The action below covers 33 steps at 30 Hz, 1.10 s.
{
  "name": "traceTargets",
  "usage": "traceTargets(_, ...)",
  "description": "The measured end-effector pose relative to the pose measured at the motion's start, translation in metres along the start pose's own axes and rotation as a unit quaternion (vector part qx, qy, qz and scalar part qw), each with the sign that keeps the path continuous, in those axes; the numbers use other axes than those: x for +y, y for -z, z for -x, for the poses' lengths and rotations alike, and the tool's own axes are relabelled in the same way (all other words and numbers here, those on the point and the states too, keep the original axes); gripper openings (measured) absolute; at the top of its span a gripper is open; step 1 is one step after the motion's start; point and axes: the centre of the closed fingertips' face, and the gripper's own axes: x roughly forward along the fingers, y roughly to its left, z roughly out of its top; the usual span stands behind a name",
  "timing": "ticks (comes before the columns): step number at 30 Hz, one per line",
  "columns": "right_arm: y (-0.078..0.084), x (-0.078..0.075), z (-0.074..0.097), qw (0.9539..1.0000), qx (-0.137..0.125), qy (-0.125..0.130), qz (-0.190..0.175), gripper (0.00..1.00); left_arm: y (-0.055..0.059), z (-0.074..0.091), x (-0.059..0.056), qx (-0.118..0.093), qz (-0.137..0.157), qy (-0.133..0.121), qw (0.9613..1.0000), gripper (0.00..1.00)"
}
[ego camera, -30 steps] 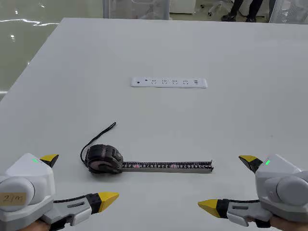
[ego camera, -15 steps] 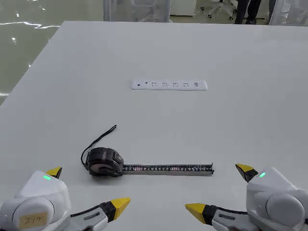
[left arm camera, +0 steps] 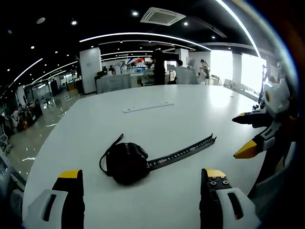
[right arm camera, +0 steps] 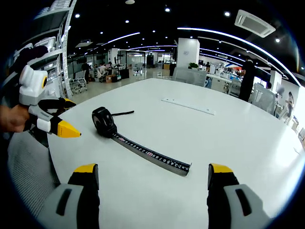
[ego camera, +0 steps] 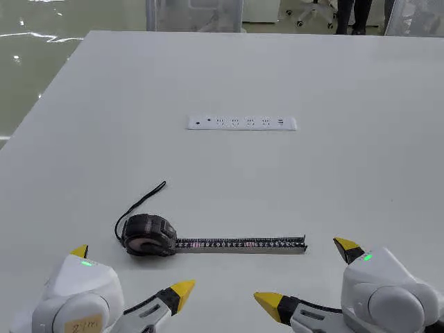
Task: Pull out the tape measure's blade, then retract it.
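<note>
A wide table [ego camera: 291,173] with a smooth, matte white top carries the tape measure [ego camera: 147,235], which lies on its side towards the near edge, a little left of the middle. Its case is a rounded, dark block with a rubbery, ribbed look and a round face turned upward. A thin black wrist cord [ego camera: 141,202] loops from the case's left end and trails away towards the far edge. The blade [ego camera: 241,243] is pulled partly out and lies flat on the tabletop, a narrow straight strip running to the right, roughly parallel to the near edge. It is printed with fine black marks and a few red numbers, and it ends in a small metal hook.

Well beyond it, towards the middle of the table, sits a long, flat white plastic power strip [ego camera: 241,123] with a row of sockets.

The left gripper [ego camera: 132,269] hovers at the near edge, just in front of the case, with its jaws spread wide and nothing between them. The right gripper [ego camera: 306,274] hovers near the blade's hook end, its jaws likewise spread and empty. Both have bulky white plastic bodies and pointed yellow jaw tips; neither touches the tape measure.
</note>
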Motion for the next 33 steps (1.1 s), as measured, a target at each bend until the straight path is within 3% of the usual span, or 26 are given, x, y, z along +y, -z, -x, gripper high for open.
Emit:
traceTargets(8, 0.003, 0.006, 0.001, 1.0, -0.003, -0.002, -0.007, 0.99, -0.001, -0.003, -0.005, 0.001, 0.005, 0.003, 1.0, 1.0)
traceTargets(21, 0.006, -0.005, -0.004, 0.9999, 0.003, -0.016, 0.006, 0.99, -0.001, -0.017, 0.005, 0.003, 0.036, -0.039, 0.9986, 1.0)
traceTargets(26, 0.008, -0.009, -0.008, 0.9984, 0.006, -0.051, 0.022, 0.97, -0.002, -0.027, 0.008, 0.003, 0.05, -0.05, 0.9975, 1.0)
traceTargets(28, 0.012, -0.008, -0.01, 0.9965, 0.011, -0.076, 0.034, 0.95, -0.003, -0.031, 0.008, 0.002, 0.054, -0.054, 0.9971, 1.0)
traceTargets(33, 0.019, -0.014, -0.014, 0.9923, 0.026, -0.101, 0.066, 0.93, -0.001, -0.042, 0.005, 0.008, 0.06, -0.056, 0.9966, 1.0)
